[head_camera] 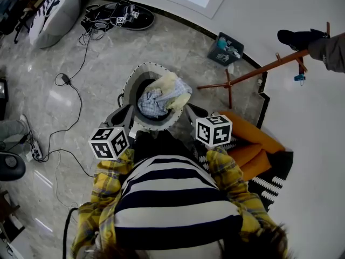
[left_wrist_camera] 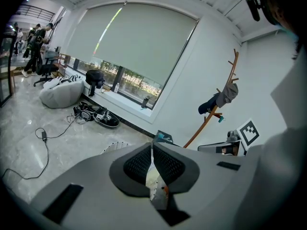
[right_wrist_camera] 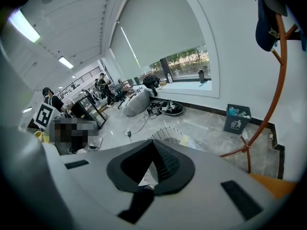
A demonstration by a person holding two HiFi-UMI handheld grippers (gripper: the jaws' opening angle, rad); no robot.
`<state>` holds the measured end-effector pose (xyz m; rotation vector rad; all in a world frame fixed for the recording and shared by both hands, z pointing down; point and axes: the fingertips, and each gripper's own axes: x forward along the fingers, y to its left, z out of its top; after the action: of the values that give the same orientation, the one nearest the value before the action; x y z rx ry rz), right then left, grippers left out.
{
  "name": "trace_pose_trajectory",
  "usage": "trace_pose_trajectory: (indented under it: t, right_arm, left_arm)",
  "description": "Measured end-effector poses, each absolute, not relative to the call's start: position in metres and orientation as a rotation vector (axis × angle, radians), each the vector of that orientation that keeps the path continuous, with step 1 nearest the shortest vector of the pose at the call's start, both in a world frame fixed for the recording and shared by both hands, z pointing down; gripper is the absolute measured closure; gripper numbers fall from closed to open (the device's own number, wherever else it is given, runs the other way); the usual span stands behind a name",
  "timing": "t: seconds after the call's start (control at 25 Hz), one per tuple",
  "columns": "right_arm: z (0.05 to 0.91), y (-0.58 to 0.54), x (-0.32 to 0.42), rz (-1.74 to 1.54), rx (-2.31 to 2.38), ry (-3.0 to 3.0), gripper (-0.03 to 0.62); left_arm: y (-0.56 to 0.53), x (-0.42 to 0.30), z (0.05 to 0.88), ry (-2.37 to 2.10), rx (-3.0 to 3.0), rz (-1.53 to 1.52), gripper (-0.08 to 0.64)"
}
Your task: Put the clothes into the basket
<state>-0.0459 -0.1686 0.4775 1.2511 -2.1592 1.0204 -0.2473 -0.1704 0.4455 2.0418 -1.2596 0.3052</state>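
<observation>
A round white mesh basket [head_camera: 141,74] stands on the marble floor just beyond my hands. Inside it lie a blue-and-white checked cloth [head_camera: 152,102] and a pale yellow cloth [head_camera: 176,89], which drapes over the right rim. My left gripper [head_camera: 125,115] rests at the basket's near left rim and my right gripper [head_camera: 193,112] at its near right rim. In the left gripper view the jaws [left_wrist_camera: 152,150] meet at the tips with nothing held, and the basket rim [left_wrist_camera: 115,146] shows beyond. The right gripper [right_wrist_camera: 152,145] is shut and empty too, with the basket [right_wrist_camera: 168,135] ahead.
A wooden coat stand [head_camera: 253,72] rises to the right of the basket, with a small blue bin [head_camera: 225,48] behind it. An orange cushion [head_camera: 250,144] lies at my right. Cables [head_camera: 70,90] trail across the floor on the left, near a bean bag [head_camera: 54,9].
</observation>
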Motion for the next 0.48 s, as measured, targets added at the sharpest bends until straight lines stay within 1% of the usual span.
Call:
trace_pose_trajectory:
  t: [0.48]
  right_arm:
    - [0.474,-0.172,-0.043,0.955,1.232,-2.200,0.566]
  left_arm:
    - [-0.158,-0.238,0.444,-1.282,2.033,0.321,0.535]
